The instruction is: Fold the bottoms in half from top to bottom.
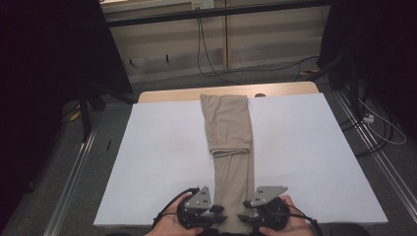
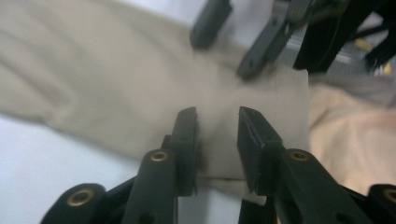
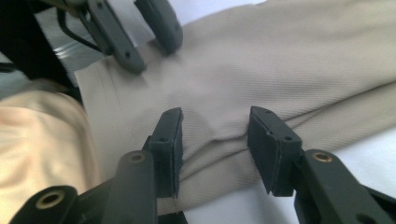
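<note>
Beige trousers [image 1: 230, 142] flat on white table [image 1: 305, 162] | left claw [image 2: 218, 128] released over hem | right claw [image 3: 215, 135] released

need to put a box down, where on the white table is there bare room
Wide bare strips of the white table top lie left and right of the long folded beige trousers. The near edge is crowded: the left gripper and right gripper flank the trousers' end.

Well beyond the fingers, a pale panelled wall [image 1: 255, 39] stands past the far end of the white surface [image 1: 305, 147], with black cables [image 1: 204, 49] hanging down it. Grey floor [image 1: 59, 187] with metal rails [image 1: 74, 172] flanks both sides. Dark curtains [image 1: 44, 59] close the corners; the light is dim.
</note>
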The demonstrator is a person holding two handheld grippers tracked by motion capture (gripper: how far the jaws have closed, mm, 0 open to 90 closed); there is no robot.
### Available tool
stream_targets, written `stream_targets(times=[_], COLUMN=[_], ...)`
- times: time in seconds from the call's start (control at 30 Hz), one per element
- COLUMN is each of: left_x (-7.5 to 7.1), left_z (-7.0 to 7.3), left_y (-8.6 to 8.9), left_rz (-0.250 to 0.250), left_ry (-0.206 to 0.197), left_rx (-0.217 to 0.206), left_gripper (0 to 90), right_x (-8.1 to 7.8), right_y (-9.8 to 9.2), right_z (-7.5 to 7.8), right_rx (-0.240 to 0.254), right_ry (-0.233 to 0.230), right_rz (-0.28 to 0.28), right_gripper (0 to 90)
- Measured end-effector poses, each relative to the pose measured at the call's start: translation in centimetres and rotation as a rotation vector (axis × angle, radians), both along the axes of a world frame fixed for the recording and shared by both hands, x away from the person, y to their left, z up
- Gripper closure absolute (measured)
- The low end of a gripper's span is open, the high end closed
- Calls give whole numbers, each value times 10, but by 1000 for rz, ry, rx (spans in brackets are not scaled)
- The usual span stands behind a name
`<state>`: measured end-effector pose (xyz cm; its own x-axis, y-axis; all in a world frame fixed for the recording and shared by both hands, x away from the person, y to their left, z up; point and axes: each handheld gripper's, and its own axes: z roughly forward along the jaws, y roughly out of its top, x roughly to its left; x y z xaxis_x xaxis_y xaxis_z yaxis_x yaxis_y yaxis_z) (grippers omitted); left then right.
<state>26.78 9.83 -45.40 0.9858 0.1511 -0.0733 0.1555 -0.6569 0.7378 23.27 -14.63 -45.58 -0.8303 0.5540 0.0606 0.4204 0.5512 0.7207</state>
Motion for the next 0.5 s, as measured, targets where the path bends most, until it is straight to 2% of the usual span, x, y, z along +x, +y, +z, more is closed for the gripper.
stream_targets(times=[0.03,0.07,0.1,0.17,0.23,0.37,0.47,0.5], left_x=[-2,-3,-4,-5,-5,-4,4,9], left_z=[1,2,2,2,3,5,8,9], left_y=[-1,-2,-3,-5,-4,-2,2,4], left_rz=[4,2,8,-4,-24,-31,29,75], left_ry=[-18,-19,4,27,66,68,46,45], left_rx=[16,23,26,22,9,-2,-21,-43], left_gripper=[711,758,831,873,877,764,671,645], right_x=[-1,-1,-1,1,0,-3,0,2], right_y=[0,0,-1,-4,-7,-18,-23,-24], right_z=[0,1,2,2,5,6,9,10], right_rx=[-10,-12,-7,6,1,34,88,92], right_ry=[-13,-6,6,29,27,64,79,69], right_rz=[-12,-11,-6,-10,-6,-25,-27,-30], right_gripper=[675,847,886,899,900,896,809,761])
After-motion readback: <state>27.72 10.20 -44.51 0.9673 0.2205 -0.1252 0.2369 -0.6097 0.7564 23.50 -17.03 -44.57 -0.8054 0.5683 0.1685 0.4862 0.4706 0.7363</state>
